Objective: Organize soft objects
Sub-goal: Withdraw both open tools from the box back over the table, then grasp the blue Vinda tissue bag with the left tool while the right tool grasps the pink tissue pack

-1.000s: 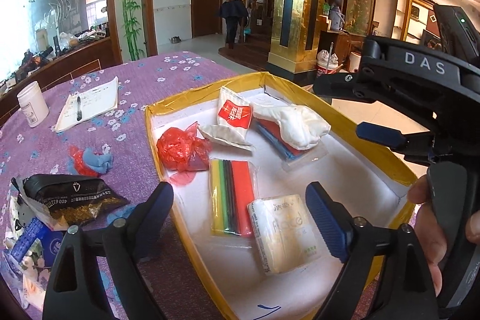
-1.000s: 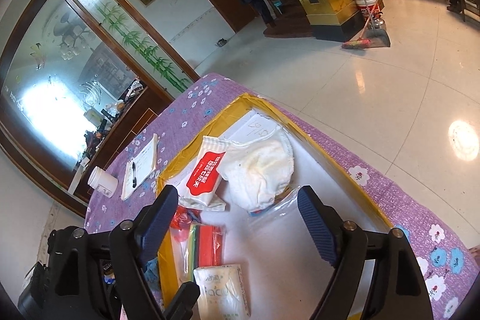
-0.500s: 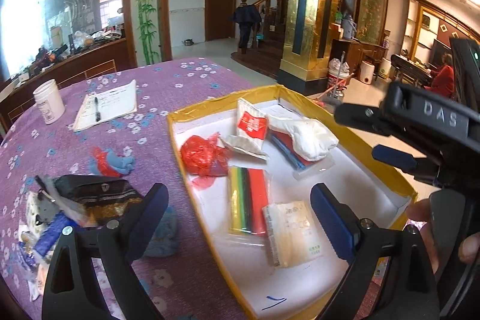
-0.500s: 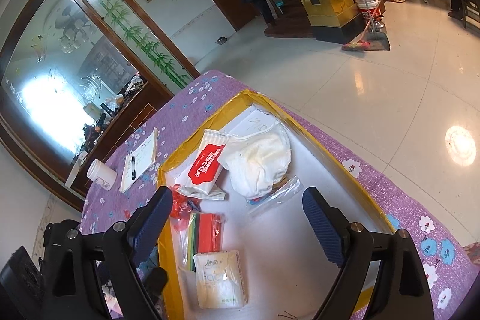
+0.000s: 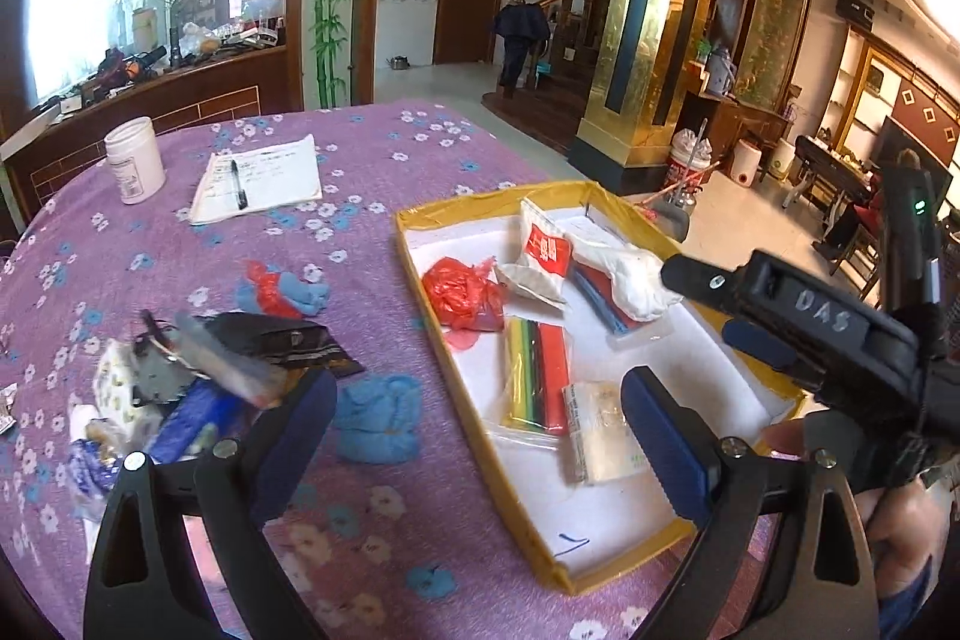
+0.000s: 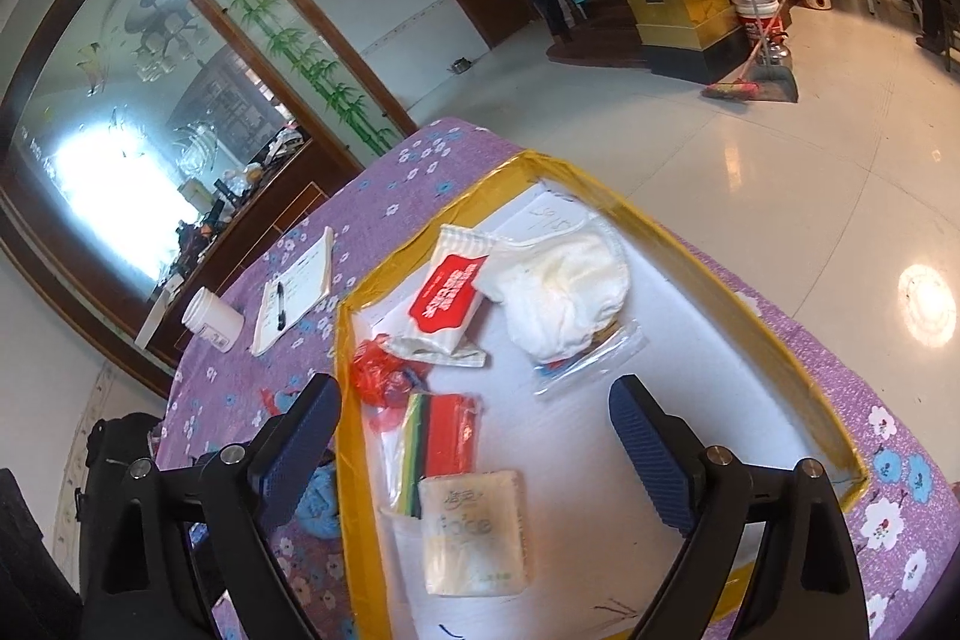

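- Left tongs gape wide, empty, above the table.
- Right tongs likewise, over the yellow tray; body lettered "DAS".
- Tray holds a tissue pack, red bag, white cloth.
- Blue cloth lies beside the tray; the pile beyond it is blurred.

Motion-blurred: packet pile at table's left. Partly covered: zip bag under white cloth. Hidden behind left finger: blue cloth.
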### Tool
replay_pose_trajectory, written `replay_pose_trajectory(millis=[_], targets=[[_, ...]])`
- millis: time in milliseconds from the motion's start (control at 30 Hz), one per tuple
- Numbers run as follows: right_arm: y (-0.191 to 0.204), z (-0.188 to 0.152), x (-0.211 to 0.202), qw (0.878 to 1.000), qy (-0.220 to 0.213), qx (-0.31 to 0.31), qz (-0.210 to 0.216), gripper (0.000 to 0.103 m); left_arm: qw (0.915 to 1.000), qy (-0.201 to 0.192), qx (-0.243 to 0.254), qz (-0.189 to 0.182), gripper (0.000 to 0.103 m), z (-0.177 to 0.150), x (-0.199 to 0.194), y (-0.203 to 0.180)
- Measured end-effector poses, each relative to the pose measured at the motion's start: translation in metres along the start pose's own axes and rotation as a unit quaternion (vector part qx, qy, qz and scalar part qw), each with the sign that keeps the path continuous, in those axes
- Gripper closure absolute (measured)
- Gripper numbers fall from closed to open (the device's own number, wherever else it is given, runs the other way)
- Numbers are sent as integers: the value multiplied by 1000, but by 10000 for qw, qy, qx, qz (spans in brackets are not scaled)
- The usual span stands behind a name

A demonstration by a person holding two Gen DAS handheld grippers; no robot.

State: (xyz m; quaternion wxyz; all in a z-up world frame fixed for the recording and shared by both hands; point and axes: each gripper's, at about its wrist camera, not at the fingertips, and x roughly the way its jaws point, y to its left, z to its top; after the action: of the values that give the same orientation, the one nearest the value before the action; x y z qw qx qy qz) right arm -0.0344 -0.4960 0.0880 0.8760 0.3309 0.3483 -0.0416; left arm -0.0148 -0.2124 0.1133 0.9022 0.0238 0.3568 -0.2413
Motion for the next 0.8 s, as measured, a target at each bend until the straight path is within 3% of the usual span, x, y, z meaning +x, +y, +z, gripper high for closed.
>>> replay_pose_trajectory(millis=[233, 533, 700, 800], targets=[[29, -14, 5, 9987, 176, -433, 220, 10, 9997, -135, 36, 215, 8, -5, -27, 23], [75, -43, 5, 9903, 373, -1165, 658, 10, 9960, -175, -577, 664, 8, -27, -60, 115], [113, -70, 13, 9742, 705, -1824, 1125, 10, 9855, -177, -1230, 1157, 8, -42, -73, 186], [136, -93, 25, 9560, 1128, -2223, 1549, 10, 9780, -73, -1696, 1214, 8, -47, -72, 224]])
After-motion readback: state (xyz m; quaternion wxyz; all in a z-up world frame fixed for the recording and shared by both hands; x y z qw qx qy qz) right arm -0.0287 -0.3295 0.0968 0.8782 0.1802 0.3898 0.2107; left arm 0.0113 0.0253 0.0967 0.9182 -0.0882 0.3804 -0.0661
